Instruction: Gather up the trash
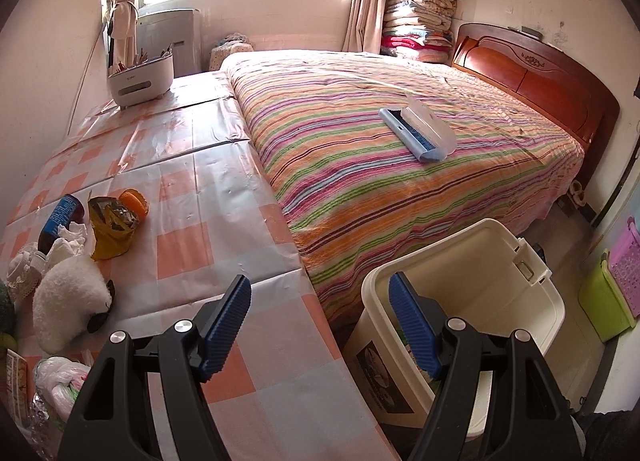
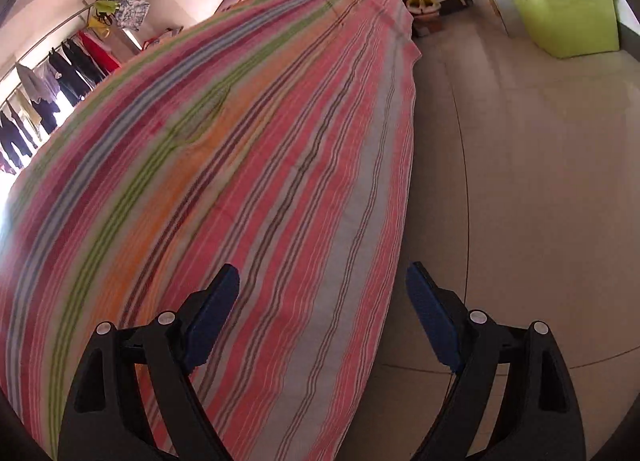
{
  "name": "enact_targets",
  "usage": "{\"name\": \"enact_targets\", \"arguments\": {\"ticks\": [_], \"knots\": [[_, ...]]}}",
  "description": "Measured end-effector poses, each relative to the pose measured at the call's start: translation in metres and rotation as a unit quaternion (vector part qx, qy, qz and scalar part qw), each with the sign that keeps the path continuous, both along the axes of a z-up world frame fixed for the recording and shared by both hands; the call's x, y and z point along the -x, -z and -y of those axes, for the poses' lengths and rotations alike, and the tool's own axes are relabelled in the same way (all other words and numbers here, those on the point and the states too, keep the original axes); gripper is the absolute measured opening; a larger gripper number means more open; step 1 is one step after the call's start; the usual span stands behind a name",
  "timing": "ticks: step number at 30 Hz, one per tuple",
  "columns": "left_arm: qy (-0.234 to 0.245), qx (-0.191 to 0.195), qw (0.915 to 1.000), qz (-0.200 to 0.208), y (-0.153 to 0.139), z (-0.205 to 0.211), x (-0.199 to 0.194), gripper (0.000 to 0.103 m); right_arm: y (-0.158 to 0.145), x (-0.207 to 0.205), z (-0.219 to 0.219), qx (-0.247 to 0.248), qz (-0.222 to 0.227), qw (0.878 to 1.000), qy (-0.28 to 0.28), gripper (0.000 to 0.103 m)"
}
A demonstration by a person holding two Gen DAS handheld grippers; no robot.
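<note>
Left tool (image 1: 320,325) wide, nothing between its blue pads, over the gap between checkered tabletop (image 1: 224,197) and cream plastic bin (image 1: 472,301) on the floor. Trash sits at tabletop's left edge: yellow snack bag (image 1: 110,229), crumpled white tissue (image 1: 72,239), blue bottle (image 1: 62,221). Right tool (image 2: 322,321) wide, empty, over striped bedspread (image 2: 240,141) edge.

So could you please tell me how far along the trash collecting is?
Early on. The bin has something inside, though what is unclear. Nothing is in hand: the left gripper and right gripper are open. The yellow bag, tissues and bottle remain on the table.
</note>
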State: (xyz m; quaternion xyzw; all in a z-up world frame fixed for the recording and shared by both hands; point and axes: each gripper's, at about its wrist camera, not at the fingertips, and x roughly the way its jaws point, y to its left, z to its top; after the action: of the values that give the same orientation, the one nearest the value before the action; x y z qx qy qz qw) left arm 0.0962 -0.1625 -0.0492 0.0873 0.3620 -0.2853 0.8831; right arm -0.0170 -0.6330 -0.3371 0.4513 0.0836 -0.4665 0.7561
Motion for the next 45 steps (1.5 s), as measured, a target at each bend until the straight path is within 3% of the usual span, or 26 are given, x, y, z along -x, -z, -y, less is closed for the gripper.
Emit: {"name": "enact_targets", "arguments": {"ticks": [8,14,19,23,26,31,35,40,43,45], "knots": [[-0.006,0.01,0.9999,-0.012,0.002,-0.008,-0.005,0.07,0.01,-0.01,-0.039,-0.005,0.009,1.0,-0.023,0.084],[-0.002,0.004,0.9999,-0.011,0.003,-0.005,-0.001,0.07,0.008,-0.032,-0.056,0.006,0.016,0.996,-0.086,0.084],[0.003,-0.003,0.9999,-0.015,0.009,0.001,-0.002,0.07,0.014,-0.033,-0.048,-0.019,0.036,0.996,-0.08,0.085],[-0.007,0.0,0.9999,-0.009,0.008,-0.001,-0.005,0.07,0.014,-0.016,-0.042,-0.042,0.061,0.996,-0.042,0.086],[-0.012,0.007,0.9999,-0.002,0.002,-0.005,-0.006,0.07,-0.003,0.001,-0.033,-0.023,0.061,0.998,-0.026,0.086],[-0.019,0.023,0.9995,0.006,-0.01,-0.017,-0.006,0.07,-0.064,0.031,-0.035,0.063,0.055,0.995,-0.056,0.085],[-0.027,0.041,0.9987,0.013,-0.026,-0.034,0.0,0.07,-0.148,0.05,-0.056,0.168,0.049,0.98,-0.09,0.086],[-0.058,0.053,0.996,0.044,-0.045,-0.067,0.01,0.07,-0.255,0.063,-0.111,0.3,0.065,0.938,-0.158,0.096],[-0.083,0.062,0.9934,0.049,-0.051,-0.092,0.013,0.07,-0.305,0.051,-0.153,0.33,0.076,0.911,-0.237,0.096],[-0.103,0.061,0.9913,0.054,-0.055,-0.109,0.015,0.07,-0.328,0.036,-0.184,0.324,0.082,0.895,-0.297,0.096]]}}
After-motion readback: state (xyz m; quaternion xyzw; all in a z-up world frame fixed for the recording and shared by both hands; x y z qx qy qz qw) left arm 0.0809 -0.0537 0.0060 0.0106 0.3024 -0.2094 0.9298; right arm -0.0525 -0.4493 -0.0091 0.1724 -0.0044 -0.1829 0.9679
